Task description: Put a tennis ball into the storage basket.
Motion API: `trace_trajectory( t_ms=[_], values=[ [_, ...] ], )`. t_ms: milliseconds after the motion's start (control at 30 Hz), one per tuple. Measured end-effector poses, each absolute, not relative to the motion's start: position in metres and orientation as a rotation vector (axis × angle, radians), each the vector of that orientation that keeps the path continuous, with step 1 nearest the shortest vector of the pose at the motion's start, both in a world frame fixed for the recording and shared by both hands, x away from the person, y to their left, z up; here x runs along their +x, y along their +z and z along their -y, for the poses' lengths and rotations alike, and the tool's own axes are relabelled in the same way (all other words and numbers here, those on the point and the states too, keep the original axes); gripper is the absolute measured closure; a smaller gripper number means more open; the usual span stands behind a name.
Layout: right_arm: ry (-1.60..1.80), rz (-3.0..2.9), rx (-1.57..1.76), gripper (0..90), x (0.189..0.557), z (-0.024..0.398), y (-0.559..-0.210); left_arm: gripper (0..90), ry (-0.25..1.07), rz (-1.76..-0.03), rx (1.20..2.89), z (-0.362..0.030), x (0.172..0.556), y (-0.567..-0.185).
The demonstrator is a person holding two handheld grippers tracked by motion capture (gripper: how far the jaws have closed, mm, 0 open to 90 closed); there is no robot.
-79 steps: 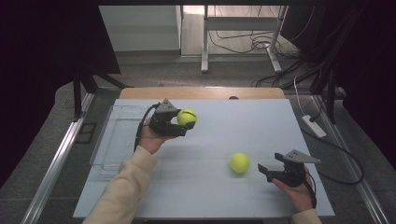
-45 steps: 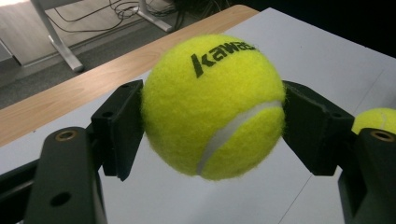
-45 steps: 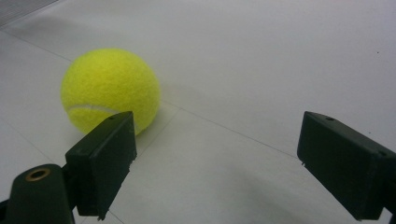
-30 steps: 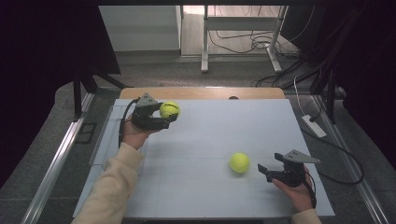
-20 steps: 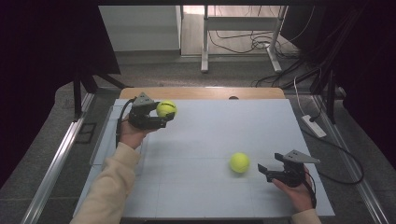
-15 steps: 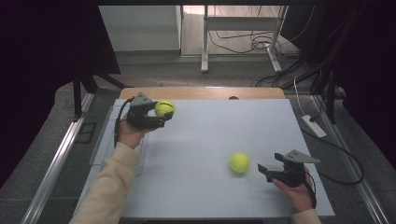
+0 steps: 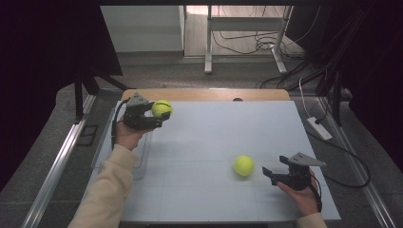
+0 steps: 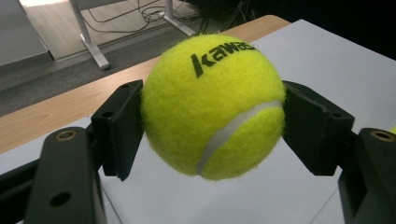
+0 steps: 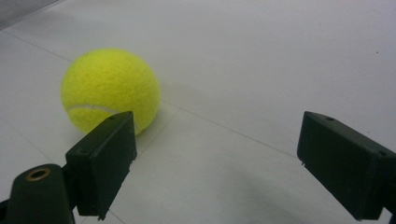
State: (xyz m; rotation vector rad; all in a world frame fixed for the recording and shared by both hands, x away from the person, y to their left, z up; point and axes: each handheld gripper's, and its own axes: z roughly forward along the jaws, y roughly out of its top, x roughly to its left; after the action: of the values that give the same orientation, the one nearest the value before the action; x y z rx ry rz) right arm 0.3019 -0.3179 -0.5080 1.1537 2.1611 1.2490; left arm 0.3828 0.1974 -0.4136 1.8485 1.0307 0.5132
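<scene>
Covering a wooden table (image 7: pixel 209 94), pale mat (image 7: pixel 228 142), left jaws grasping tennis ball (image 8: pixel 212 105), right jaws released

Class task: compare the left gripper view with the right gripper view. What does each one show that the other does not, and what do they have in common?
Left gripper view: the left gripper clamps a tennis ball printed with black lettering, above the table's wooden edge, with floor and cables beyond.

Right gripper view: the right gripper stands open, with a second ball resting on the table ahead, nearer one jaw and not between them.

Both: two black jaws, a yellow tennis ball and the white table surface.
</scene>
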Motion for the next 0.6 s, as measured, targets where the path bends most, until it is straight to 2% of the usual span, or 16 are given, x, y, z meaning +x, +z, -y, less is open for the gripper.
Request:
trace_trajectory(
  t_ms=[600],
  values=[
    [1.247,-2.162,1.154,12.0,0.302,0.318,-0.508,27.2,0.532,-1.081,1.821,-0.218,0.385,-0.416]
  ],
)
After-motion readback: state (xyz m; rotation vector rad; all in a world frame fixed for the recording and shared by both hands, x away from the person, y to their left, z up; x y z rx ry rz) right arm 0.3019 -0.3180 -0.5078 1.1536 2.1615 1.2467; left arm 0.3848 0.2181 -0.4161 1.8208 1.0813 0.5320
